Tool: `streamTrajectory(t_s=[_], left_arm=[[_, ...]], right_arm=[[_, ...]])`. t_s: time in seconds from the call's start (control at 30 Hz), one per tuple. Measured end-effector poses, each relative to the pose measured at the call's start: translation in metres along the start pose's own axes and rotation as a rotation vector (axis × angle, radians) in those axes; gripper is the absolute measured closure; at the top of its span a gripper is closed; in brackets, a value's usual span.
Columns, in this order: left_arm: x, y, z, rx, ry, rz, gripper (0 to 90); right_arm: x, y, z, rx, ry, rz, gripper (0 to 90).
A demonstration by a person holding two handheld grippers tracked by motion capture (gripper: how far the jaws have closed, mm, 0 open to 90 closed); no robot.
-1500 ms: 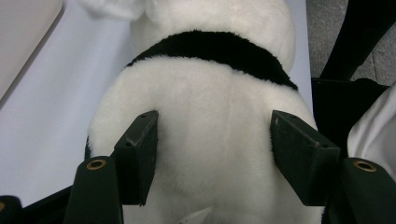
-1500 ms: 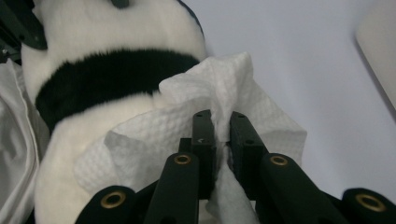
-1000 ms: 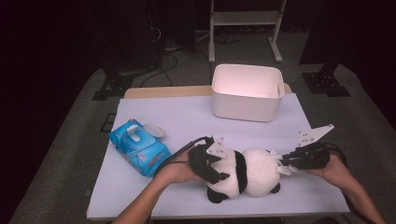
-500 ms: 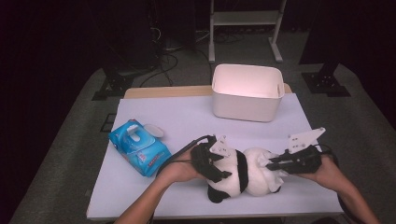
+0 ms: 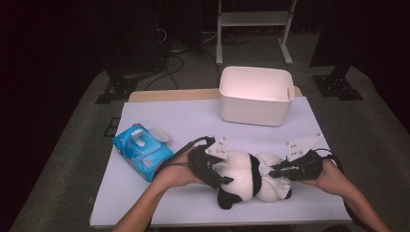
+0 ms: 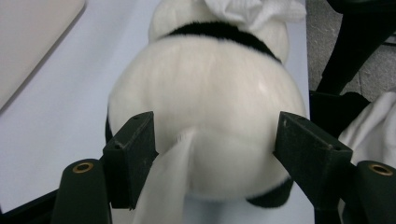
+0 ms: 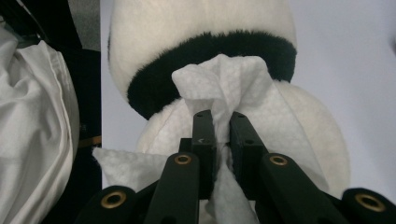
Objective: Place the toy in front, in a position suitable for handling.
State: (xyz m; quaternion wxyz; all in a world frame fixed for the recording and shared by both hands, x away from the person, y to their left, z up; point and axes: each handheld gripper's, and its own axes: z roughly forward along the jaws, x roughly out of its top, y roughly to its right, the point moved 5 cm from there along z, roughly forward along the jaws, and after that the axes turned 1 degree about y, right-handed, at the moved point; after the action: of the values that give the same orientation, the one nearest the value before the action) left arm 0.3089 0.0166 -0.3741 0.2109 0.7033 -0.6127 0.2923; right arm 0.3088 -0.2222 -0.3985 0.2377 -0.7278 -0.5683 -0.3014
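Observation:
A black-and-white panda plush (image 5: 249,176) lies on its side near the front of the white table (image 5: 193,121). My left gripper (image 5: 223,175) holds one rounded end of it. In the left gripper view the plush (image 6: 205,107) fills the gap between the jaws and bulges past both pads (image 6: 133,149). These jaws have just been opening, with the plush still pressed between them. My right gripper (image 7: 222,116) is shut on a crumpled white wipe (image 7: 224,79), which lies against the plush (image 7: 201,28) beside its black band. From above, the right gripper (image 5: 276,171) reaches in from the right.
A blue pack of wet wipes (image 5: 142,152) with a white lid lies at the left of the table. A white plastic bin (image 5: 256,104) stands at the back. Dark floor, cables and stands surround the table. White cloth (image 7: 32,140) hangs past the table's edge.
My right gripper has moved left with the wipe, onto the plush. The left hand has stayed put on the plush.

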Motion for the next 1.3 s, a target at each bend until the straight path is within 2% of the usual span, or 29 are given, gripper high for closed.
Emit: streamTrajectory(t_s=[0.13, 0.23, 0.4, 0.53, 0.6, 0.73, 0.87, 1.0, 1.03, 1.13, 1.3], left_arm=[[-0.009, -0.002, 0.004, -0.019, -0.008, -0.024, 26.8], [-0.011, -0.001, 0.007, -0.033, 0.008, -0.029, 26.5], [-0.013, -0.002, 0.019, -0.010, -0.011, -0.015, 28.6], [-0.011, -0.005, 0.022, -0.009, 0.010, -0.024, 29.9], [-0.008, -0.005, 0.024, -0.003, 0.015, -0.015, 29.9], [-0.004, -0.003, 0.029, 0.009, -0.006, 0.004, 29.8], [-0.001, 0.000, 0.036, 0.001, -0.002, 0.011, 29.8], [0.001, 0.001, 0.039, -0.002, -0.003, 0.009, 29.7], [-0.001, 0.000, 0.038, -0.001, -0.010, 0.006, 29.7], [-0.006, -0.002, 0.036, -0.010, 0.010, -0.009, 30.0], [-0.008, -0.003, 0.035, -0.007, 0.017, -0.014, 30.1]], right_arm=[[-0.006, 0.004, -0.005, -0.007, 0.003, 0.020, 81.5], [-0.006, 0.003, -0.005, -0.008, 0.002, 0.024, 81.5], [-0.001, 0.003, -0.001, -0.010, -0.002, 0.008, 81.5], [0.006, 0.001, 0.003, 0.002, 0.005, -0.006, 81.5], [0.012, -0.001, 0.007, 0.019, 0.014, -0.018, 81.5], [0.030, -0.008, 0.017, 0.044, 0.023, -0.069, 81.5], [0.052, -0.016, 0.025, 0.066, 0.037, -0.120, 81.5], [0.071, -0.025, 0.037, 0.077, 0.010, -0.178, 81.5], [0.074, -0.025, 0.040, 0.077, 0.003, -0.185, 81.5], [0.074, -0.024, 0.042, 0.073, -0.004, -0.185, 81.4], [0.065, -0.023, 0.031, 0.043, -0.019, -0.175, 81.2]])
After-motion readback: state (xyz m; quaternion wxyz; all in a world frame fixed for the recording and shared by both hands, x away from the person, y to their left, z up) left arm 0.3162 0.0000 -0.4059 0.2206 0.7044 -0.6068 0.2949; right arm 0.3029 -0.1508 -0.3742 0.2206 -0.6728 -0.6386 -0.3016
